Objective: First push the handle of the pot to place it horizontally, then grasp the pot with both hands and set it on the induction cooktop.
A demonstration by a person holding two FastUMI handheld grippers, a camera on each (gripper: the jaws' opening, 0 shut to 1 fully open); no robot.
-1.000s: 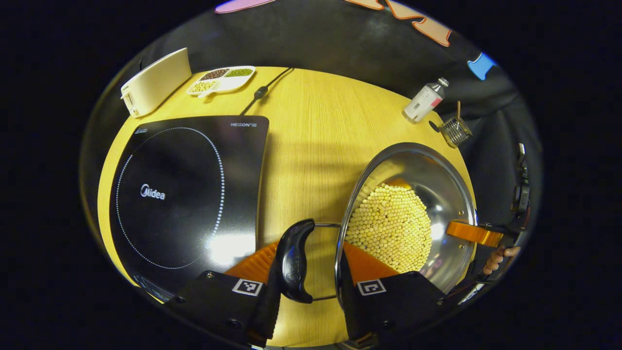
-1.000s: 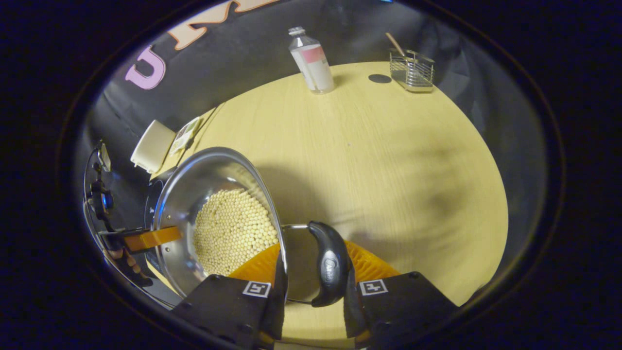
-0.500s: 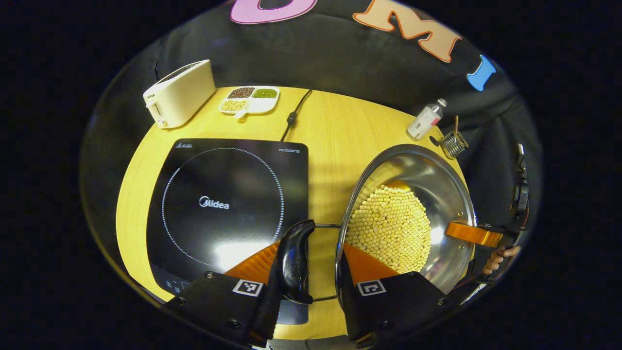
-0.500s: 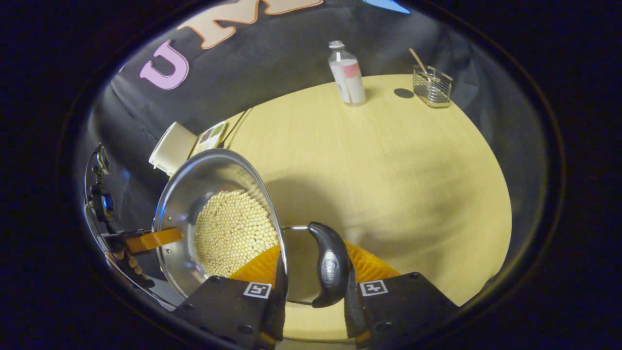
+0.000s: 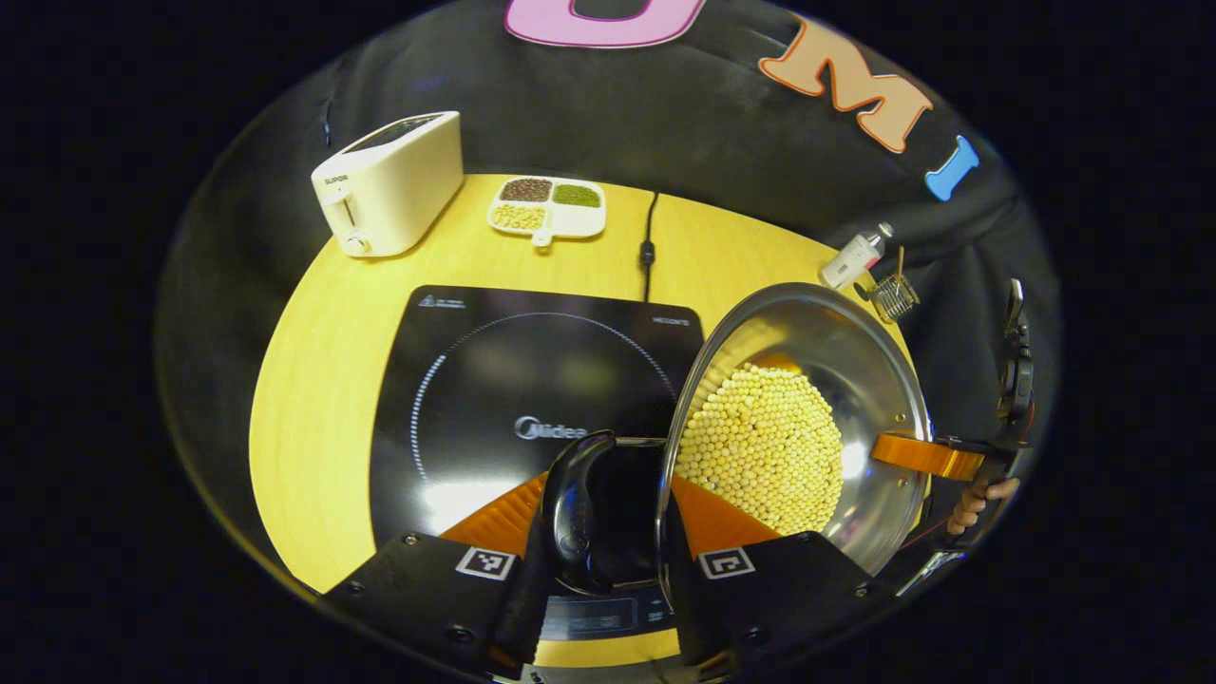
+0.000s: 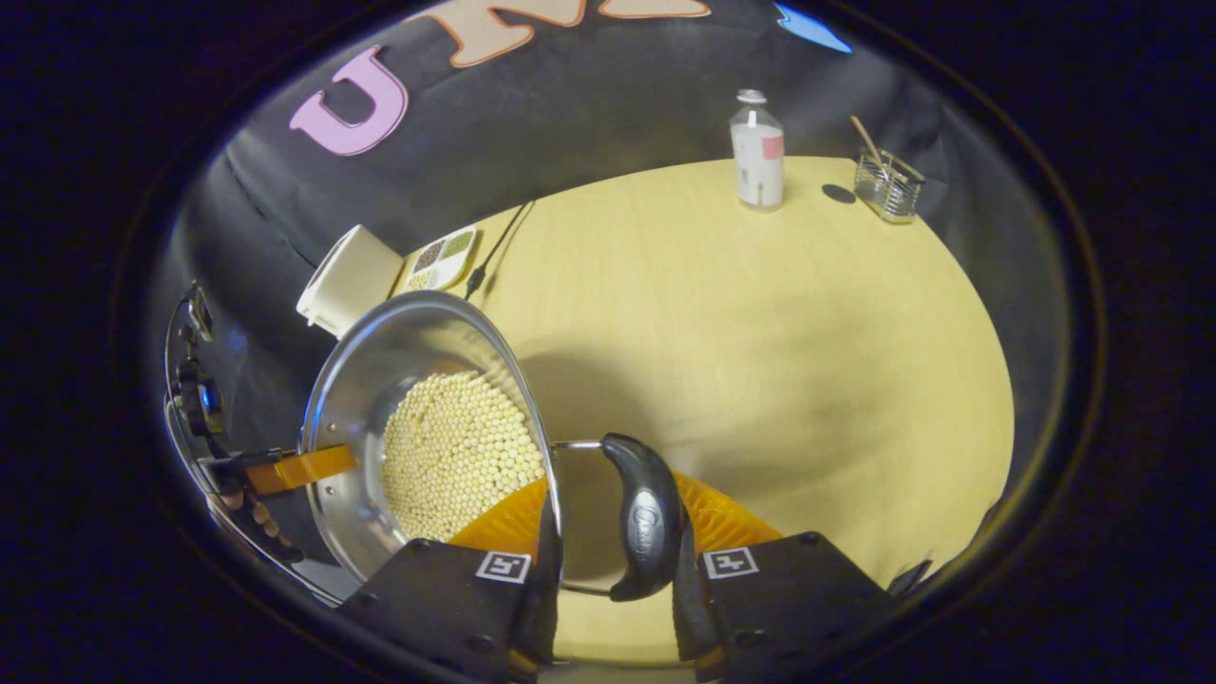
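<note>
Gripping one black handle each, the left gripper (image 5: 600, 532) and right gripper (image 6: 608, 546) carry the shiny steel pot (image 5: 855, 370) of pale yellow beads (image 5: 765, 446) above the black induction cooktop's (image 5: 494, 380) right edge on the round wooden table (image 5: 313, 380).

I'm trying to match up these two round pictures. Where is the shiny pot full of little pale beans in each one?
Left gripper view: the pot sits right of centre, beside the black cooktop.
Right gripper view: the pot sits lower left.
Shared landmark: the bottle near the table's far edge.
</note>
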